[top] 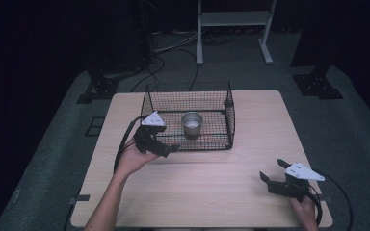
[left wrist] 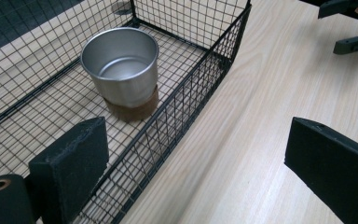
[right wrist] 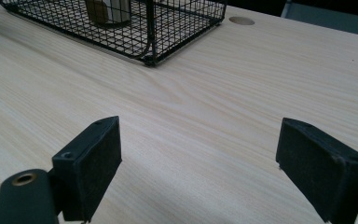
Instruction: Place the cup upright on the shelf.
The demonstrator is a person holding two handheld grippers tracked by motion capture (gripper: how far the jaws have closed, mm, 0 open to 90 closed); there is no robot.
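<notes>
A black wire basket (top: 231, 120) stands at the middle of the wooden table's far half. Inside it a shiny metal cup (top: 191, 124) stands upright and empty on a brown round base (left wrist: 137, 108). My left gripper (top: 168, 145) hovers at the basket's near left corner, pointing right, jaws open and holding nothing. In the left gripper view its jaws (left wrist: 200, 154) straddle the basket's near wall (left wrist: 186, 102), with the cup (left wrist: 121, 65) ahead on the left. My right gripper (top: 273, 171) rests low near the table's front right, open and empty (right wrist: 205, 154), facing the basket (right wrist: 168, 28).
Bare light wood of the table (top: 207, 187) lies between the two grippers. A round hole (right wrist: 241, 20) is in the tabletop beyond the basket's corner. Cables trail from both grippers. A white metal stand (top: 233, 29) and cables are on the dark floor behind.
</notes>
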